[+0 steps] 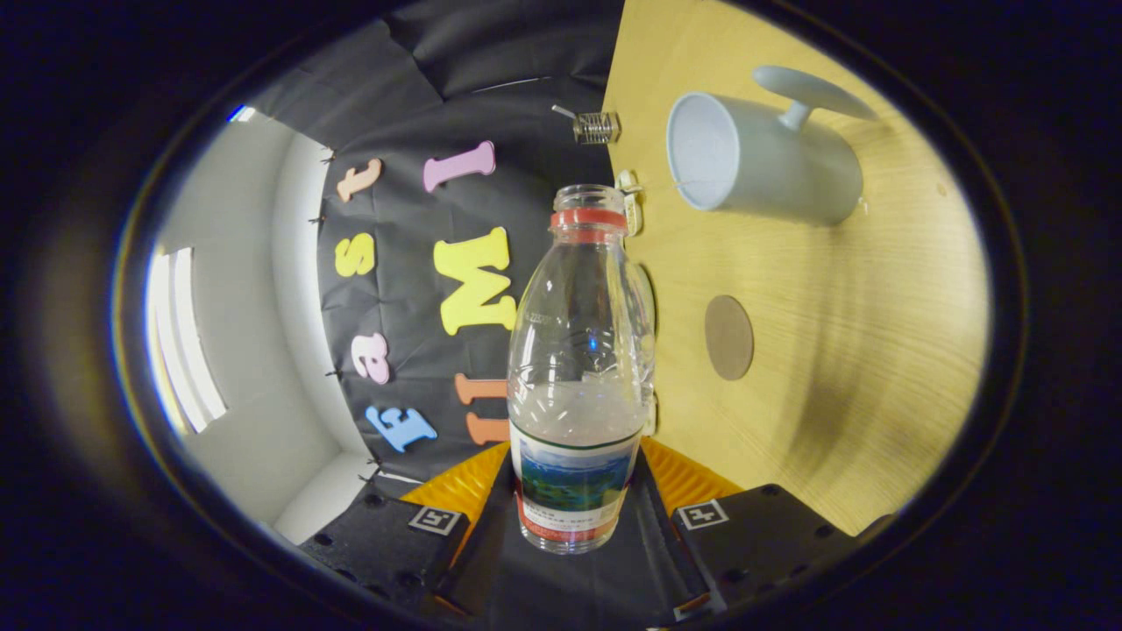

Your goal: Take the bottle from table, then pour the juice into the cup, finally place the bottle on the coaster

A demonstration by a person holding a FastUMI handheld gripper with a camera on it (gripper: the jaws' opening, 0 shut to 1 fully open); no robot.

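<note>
Bottle gripped and rolled sideways, heading into the pour.

Gripper view: the gripper (574, 517) is clamping both fingers on the labelled base of the uncapped bottle (580, 368), whose neck is pointing ahead. Cup (763, 158) and coaster (728, 337) are standing on the table (859, 368) beyond; next, I judge, is bringing the mouth over the cup.

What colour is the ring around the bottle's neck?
Red; the ring sits just under the open mouth of the bottle, clearest in the gripper view.

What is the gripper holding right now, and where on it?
The gripper holds the bottle, its fingers pressing either side of the labelled lower body.
</note>
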